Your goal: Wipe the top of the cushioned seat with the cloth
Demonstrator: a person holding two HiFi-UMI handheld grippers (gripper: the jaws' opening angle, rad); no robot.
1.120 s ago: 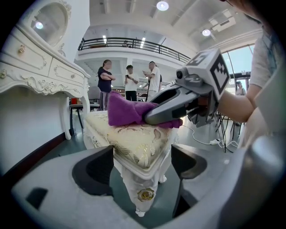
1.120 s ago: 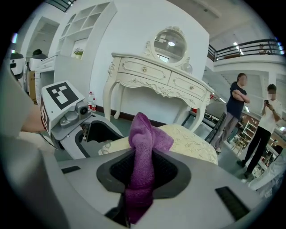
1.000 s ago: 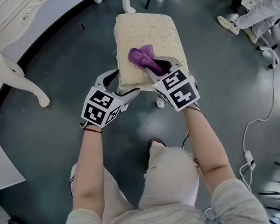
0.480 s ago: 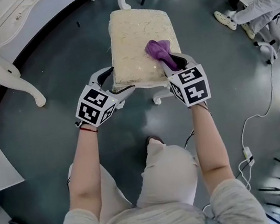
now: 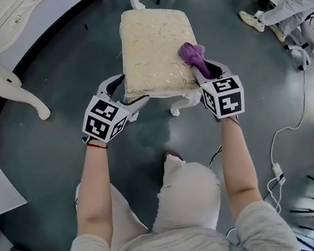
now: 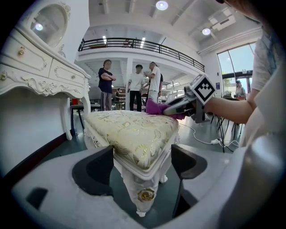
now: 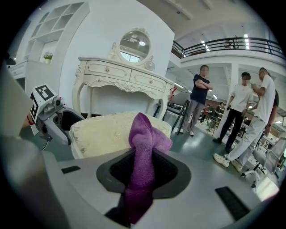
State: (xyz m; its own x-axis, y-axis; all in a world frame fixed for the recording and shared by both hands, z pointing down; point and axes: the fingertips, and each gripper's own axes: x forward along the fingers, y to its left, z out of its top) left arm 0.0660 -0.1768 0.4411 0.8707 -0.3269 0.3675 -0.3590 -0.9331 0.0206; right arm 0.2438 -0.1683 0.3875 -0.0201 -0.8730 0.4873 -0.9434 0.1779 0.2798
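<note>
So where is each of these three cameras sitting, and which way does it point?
Head view: on the person's head, looking steeply down at the cushioned seat; forearms, lap, left gripper, right gripper show.
Left gripper view: on that gripper, facing its jaws closed on the seat's corner; right forearm shows.
Right gripper view: on that gripper, facing the purple cloth it pinches, dressing table beyond.
Shared: both gripper views show the seat and the other gripper.
</note>
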